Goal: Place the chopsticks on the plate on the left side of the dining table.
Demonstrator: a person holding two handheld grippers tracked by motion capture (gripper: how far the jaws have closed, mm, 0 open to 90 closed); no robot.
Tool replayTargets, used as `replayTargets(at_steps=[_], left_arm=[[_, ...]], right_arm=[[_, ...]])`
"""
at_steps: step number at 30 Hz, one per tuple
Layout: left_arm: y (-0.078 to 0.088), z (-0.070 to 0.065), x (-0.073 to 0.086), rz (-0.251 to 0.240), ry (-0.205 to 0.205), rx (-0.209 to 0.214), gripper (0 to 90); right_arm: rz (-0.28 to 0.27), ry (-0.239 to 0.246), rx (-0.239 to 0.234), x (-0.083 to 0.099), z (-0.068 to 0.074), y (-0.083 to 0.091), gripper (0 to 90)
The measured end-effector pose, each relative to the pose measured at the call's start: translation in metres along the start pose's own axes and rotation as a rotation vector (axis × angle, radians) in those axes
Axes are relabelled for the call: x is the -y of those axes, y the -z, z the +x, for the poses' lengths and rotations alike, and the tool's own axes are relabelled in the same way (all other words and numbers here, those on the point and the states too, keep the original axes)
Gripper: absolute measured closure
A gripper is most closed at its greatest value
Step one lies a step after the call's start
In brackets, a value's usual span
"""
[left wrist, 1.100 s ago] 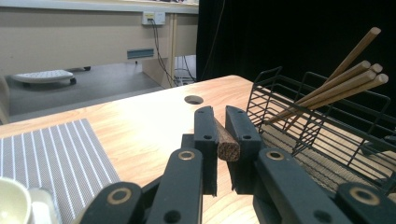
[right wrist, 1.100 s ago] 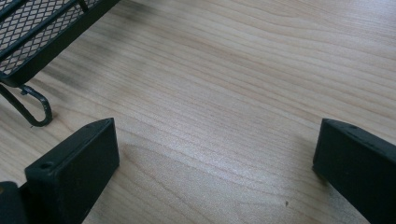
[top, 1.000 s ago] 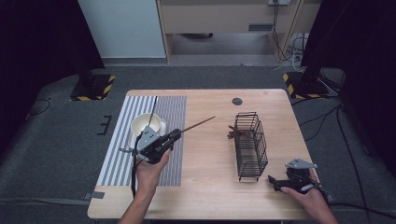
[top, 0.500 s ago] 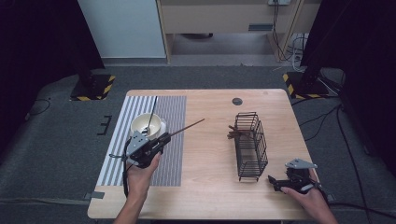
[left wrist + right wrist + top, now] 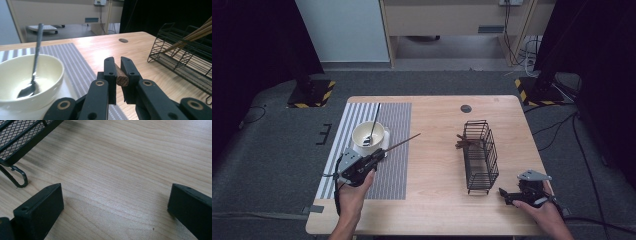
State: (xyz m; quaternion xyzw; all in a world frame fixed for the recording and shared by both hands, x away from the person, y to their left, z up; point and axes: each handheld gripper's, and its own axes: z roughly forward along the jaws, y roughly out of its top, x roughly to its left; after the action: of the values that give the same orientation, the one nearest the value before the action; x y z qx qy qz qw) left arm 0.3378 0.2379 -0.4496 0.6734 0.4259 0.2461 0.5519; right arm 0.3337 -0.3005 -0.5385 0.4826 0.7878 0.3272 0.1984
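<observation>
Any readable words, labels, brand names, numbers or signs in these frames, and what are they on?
None can be read.
Bowl, wire basket, striped mat, table: no markings.
Grey plate on the cabinet behind: too small and blurred to read.

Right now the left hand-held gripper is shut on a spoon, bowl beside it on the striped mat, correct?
Not a spoon: the left hand-held gripper is shut on a wooden chopstick, as the left gripper view shows. The spoon sits in the bowl beside it on the striped mat.
</observation>
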Motion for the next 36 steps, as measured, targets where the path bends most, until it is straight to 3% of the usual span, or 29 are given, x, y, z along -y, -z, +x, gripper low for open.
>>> replayTargets(at_steps=[13,22,30,36], left_arm=[[0.008,0.019,0.012,0.007,0.058,-0.025,83.1],[0.008,0.025,0.02,-0.004,0.153,-0.015,83.1],[0.009,0.03,0.023,-0.014,0.18,-0.024,83.1],[0.012,0.04,0.027,-0.015,0.214,-0.055,83.1]], right_arm=[[0.0,-0.002,0.0,0.0,0.0,0.0,0.2],[0.0,0.0,0.0,0.0,0.0,0.0,0.2],[0.0,0.0,0.0,0.0,0.0,0.0,0.2],[0.0,0.0,0.0,0.0,0.0,0.0,0.2]])
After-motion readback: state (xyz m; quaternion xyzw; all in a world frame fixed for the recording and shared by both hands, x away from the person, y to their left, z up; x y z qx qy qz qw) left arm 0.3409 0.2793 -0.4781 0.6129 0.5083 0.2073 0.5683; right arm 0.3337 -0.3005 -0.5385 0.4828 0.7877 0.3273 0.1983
